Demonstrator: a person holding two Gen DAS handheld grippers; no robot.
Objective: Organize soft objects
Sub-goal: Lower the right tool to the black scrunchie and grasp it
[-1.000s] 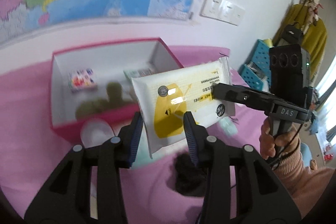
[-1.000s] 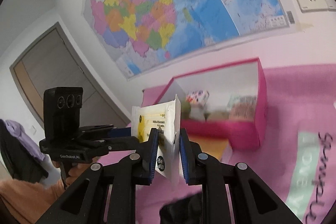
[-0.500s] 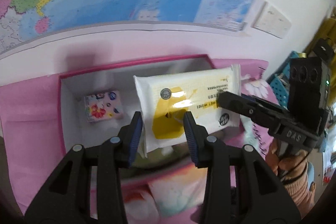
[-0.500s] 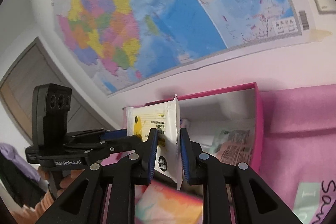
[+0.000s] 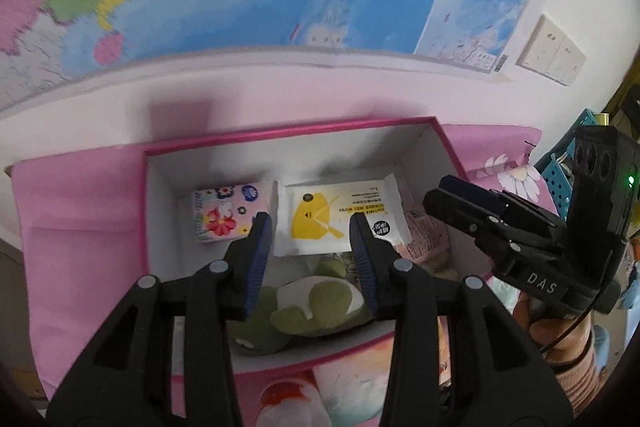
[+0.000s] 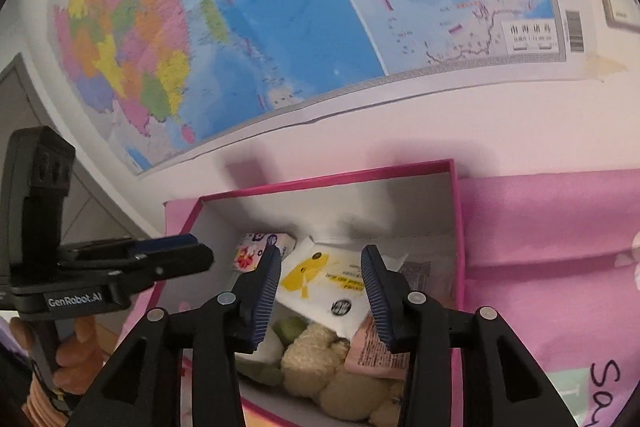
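The pack of wet wipes (image 5: 340, 217) lies inside the pink box (image 5: 280, 133), flat against the back wall of the box, label side up. It rests partly on a green and white plush toy (image 5: 316, 307) and overlaps a pink sachet (image 5: 426, 237) at its right end. A floral tissue pack (image 5: 226, 213) lies just beside it on the left, on the box floor.

Left gripper (image 5: 310, 227): jaws parted, hovering above the box. Nothing is between the pads; the wipes pack is visible below the gap, clear of both fingers.

Right gripper (image 6: 322, 267): jaws have just been opening. The pads stand apart and no longer press on the wipes pack (image 6: 326, 285), which lies below them in the box (image 6: 456, 227). In this view the pack leans on a cream plush toy (image 6: 316, 351).

The box sits on a pink cloth (image 6: 540, 227) against a wall carrying a map (image 6: 280, 7). A hand (image 6: 68, 351) grips the left gripper's handle at the lower left of the right wrist view.
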